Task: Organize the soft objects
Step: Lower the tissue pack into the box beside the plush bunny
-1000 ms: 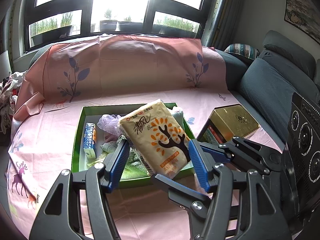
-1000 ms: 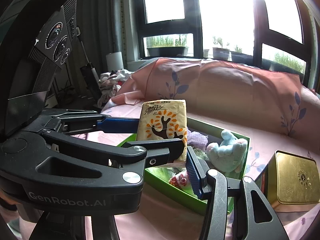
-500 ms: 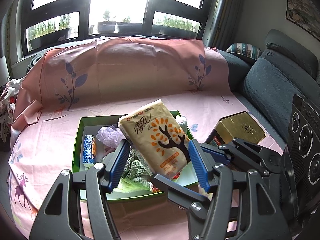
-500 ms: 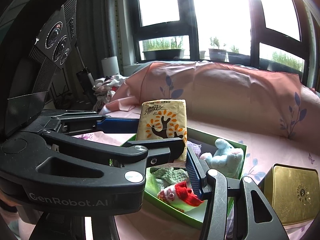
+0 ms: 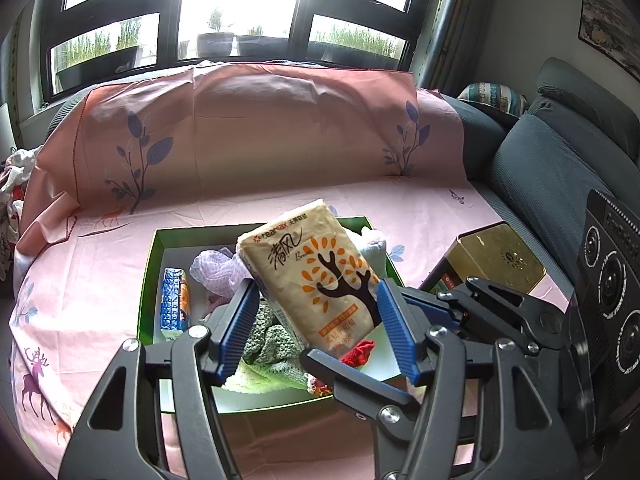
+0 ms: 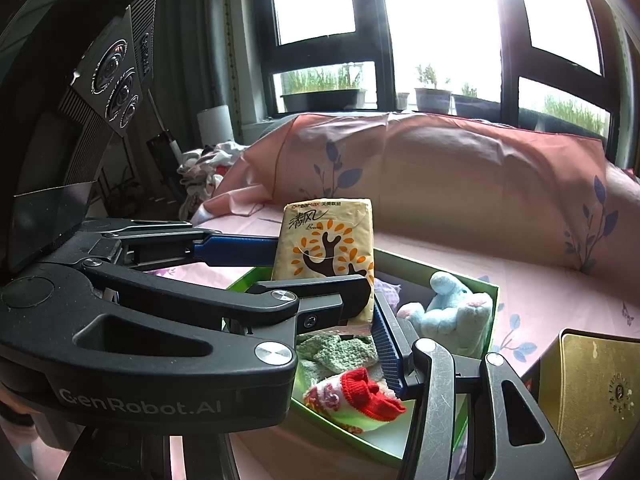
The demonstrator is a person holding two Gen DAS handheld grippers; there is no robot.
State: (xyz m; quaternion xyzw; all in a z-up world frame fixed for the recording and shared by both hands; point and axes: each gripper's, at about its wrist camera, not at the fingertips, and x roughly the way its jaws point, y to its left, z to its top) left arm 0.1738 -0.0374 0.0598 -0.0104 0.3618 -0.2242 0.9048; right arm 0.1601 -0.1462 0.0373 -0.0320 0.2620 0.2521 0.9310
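A beige tissue pack (image 5: 316,276) with an orange tree print hangs above the green box (image 5: 149,280). My right gripper (image 6: 332,292) is shut on it (image 6: 326,248); its fingers reach in from the right in the left wrist view. My left gripper (image 5: 320,328) is open, its blue pads (image 5: 240,324) on either side of the pack without touching it. Inside the box lie a lilac cloth (image 5: 216,272), a green knit cloth (image 5: 272,336), a red-and-white sock (image 6: 356,396), a pale blue plush (image 6: 452,312) and a small blue packet (image 5: 174,300).
A gold tin (image 5: 496,260) stands right of the box on the pink sheet (image 5: 100,272). Grey sofa cushions (image 5: 560,176) are at the right, a heap of clothes (image 6: 204,168) at the far left, windows behind.
Both grippers and the tissue pack have risen and drawn back a little, so more of the box's contents shows below. The right gripper's hold is unchanged.
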